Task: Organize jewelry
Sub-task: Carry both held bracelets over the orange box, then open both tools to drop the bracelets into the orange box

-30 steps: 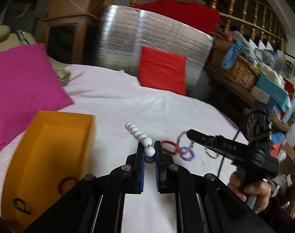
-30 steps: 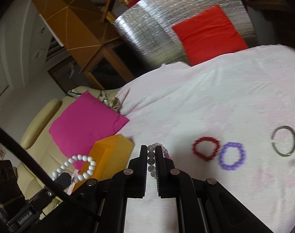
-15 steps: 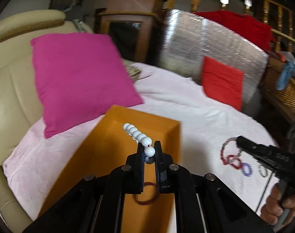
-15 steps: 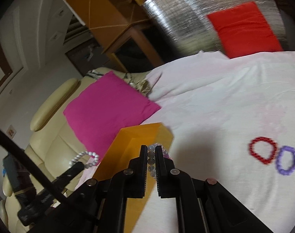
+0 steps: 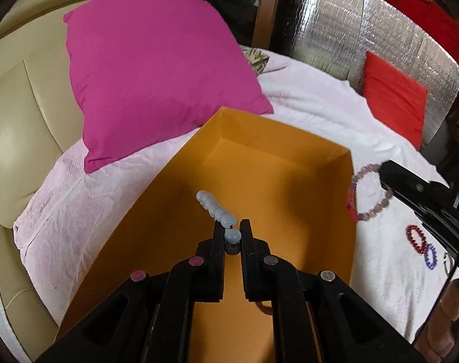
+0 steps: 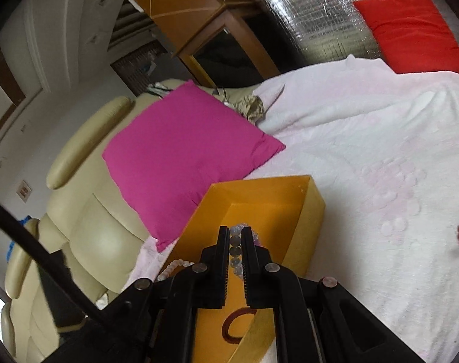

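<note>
My left gripper (image 5: 232, 233) is shut on a white bead bracelet (image 5: 217, 210) and holds it over the open orange box (image 5: 290, 181). My right gripper (image 6: 235, 239) is shut on a pale pink and grey bead bracelet (image 6: 236, 249), also above the orange box (image 6: 312, 208); that bracelet hangs from it in the left wrist view (image 5: 367, 195). A dark ring (image 6: 237, 325) lies inside the box. A red bracelet (image 5: 415, 237) and a purple bracelet (image 5: 431, 255) lie on the white cloth to the right.
A magenta cushion (image 5: 157, 69) lies behind the box on a cream leather sofa (image 5: 21, 96). A red cushion (image 5: 394, 98) leans on a silver foil panel (image 5: 365, 30) at the back. A metal ring (image 5: 447, 261) lies near the bracelets.
Both grippers have swung left from the cloth to over the orange box, each carrying its bracelet. The box now fills the middle of both views.
</note>
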{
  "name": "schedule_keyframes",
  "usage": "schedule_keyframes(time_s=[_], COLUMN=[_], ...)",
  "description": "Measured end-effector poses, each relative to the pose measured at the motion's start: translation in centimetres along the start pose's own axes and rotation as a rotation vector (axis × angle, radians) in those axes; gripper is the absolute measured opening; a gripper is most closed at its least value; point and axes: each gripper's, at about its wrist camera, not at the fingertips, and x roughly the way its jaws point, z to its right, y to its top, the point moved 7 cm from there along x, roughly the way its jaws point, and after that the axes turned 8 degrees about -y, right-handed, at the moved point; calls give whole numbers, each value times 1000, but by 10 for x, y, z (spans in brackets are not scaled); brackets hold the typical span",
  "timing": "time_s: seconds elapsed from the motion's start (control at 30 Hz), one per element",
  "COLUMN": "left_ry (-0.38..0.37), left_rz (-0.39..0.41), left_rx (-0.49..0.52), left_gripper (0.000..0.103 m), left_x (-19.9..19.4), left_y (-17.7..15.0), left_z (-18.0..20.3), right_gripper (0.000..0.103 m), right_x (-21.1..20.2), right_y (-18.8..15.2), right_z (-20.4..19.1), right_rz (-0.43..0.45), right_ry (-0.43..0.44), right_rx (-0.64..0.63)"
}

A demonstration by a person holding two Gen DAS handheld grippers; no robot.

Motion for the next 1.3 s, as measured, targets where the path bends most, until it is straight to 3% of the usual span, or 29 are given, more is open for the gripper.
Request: schedule_keyframes(time_s=[0.4, 0.67, 0.8, 0.97, 1.07, 1.3], left_ry=[92, 128, 140, 161, 170, 123], left_rz=[-10, 23, 56, 139, 191, 289], left_rx=[48, 89, 125, 169, 204, 287], left_gripper=[9, 11, 25, 47, 55, 75], left_x=[3, -2, -7, -20, -28, -42], left_y=[0, 5, 8, 15, 17, 12], left_z=[-4, 6, 19, 42, 61, 124], right_gripper=[12, 12, 12, 12, 12, 16], right_x=[27, 13, -4, -41, -69, -144], right_y=[-10, -10, -9, -8, -7, -12], right_z=[14, 23, 38, 73, 99, 163], right_rz=[-56, -44, -33, -16, 7, 64], right_ry=[-69, -83, -109, -186, -241, -381], right_rx=[23, 28, 37, 34, 45, 72])
